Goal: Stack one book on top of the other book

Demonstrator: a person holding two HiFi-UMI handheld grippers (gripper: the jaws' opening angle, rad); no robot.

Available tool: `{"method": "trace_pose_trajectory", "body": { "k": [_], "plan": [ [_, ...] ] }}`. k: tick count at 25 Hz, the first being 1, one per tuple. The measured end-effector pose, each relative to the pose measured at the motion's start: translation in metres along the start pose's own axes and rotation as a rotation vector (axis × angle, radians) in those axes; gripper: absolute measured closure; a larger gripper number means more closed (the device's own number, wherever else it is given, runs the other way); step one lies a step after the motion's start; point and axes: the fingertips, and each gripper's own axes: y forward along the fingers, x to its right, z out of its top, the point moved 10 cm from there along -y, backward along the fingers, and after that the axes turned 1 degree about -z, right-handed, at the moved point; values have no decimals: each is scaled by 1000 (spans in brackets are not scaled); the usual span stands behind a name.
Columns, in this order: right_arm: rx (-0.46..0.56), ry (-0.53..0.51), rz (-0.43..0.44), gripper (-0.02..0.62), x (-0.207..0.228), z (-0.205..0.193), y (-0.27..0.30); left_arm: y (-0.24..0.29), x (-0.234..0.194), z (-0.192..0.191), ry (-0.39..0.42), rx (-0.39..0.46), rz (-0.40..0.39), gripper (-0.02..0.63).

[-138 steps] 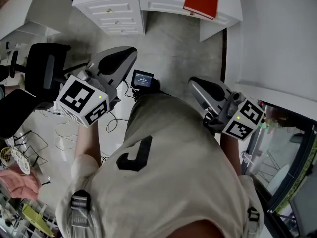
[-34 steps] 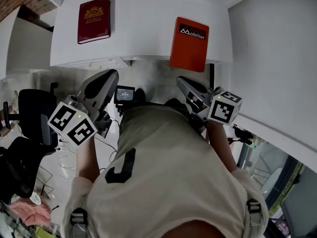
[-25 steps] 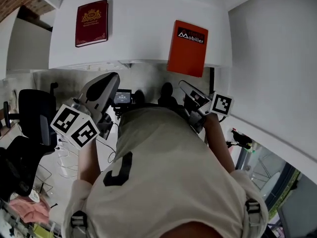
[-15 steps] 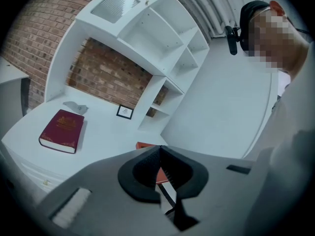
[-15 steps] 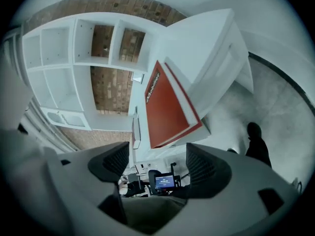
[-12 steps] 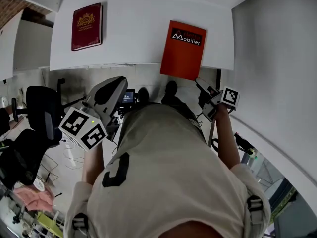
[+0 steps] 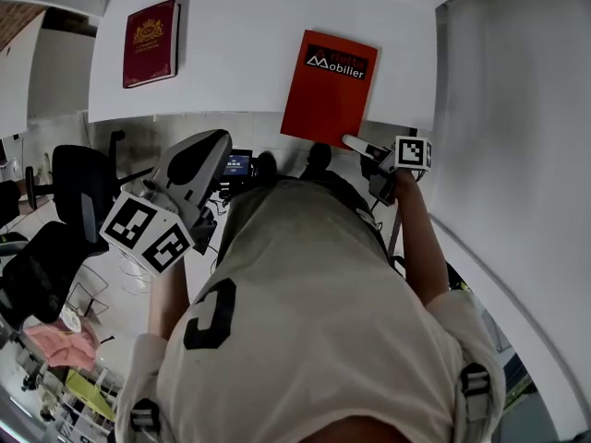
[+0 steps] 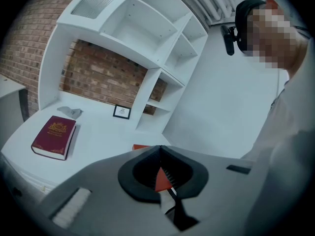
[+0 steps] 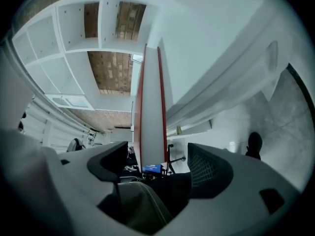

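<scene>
**White desk (image 7: 249, 63): two books, two grippers**

Nearest, the left gripper (image 7: 211, 148) has its jaws together, empty. The right gripper (image 7: 356, 145) has just opened wide. Its jaws straddle the overhanging edge of the orange book (image 7: 328, 89), a fit only its own view shows. The maroon book (image 7: 149, 42) lies farther left, apart.

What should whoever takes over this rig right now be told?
Left gripper: shut, empty, held back from the desk.
Right gripper: jaws have just been opening; the orange book stands edge-on between them, pads not pressing it.
Books: the orange book lies at the desk's front, overhanging the edge; the dark red book lies flat further left, apart from it.
Done: nothing stacked.
Left: grip the orange book, lift it, set it on the dark red book.
</scene>
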Motion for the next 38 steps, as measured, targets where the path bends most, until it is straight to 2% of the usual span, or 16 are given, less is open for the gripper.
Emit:
{"method": "trace_pose_trajectory", "body": {
  "k": [6, 12, 16, 18, 20, 21, 22, 23, 31, 38],
  "plan": [
    [-27, 12, 161, 268, 11, 16, 20, 9, 14, -7, -5, 12, 50, 604],
    [-82, -7, 235, 270, 12, 22, 37, 3, 16, -8, -23, 42, 99, 604],
    [-155, -57, 214, 270, 14, 16, 49, -6, 12, -14, -32, 49, 131, 604],
    [-164, -58, 198, 272, 16, 14, 52, -10, 10, -16, -34, 54, 137, 604],
    [-158, -47, 218, 277, 14, 12, 56, -14, 7, -17, -31, 62, 138, 604],
    [-152, -41, 241, 311, 12, 11, 57, -17, 5, -18, -31, 66, 137, 604],
    [-145, -37, 265, 383, 8, 10, 57, -20, 4, -19, -31, 69, 137, 604],
    [-137, -35, 280, 428, 6, 9, 58, -23, 2, -21, -33, 72, 136, 604],
    [-101, -18, 251, 430, 0, 1, 54, -53, -15, -31, -53, 124, 139, 604],
    [-56, -15, 162, 433, -21, -5, 49, -84, -38, -27, -70, 182, 112, 604]
  ]
}}
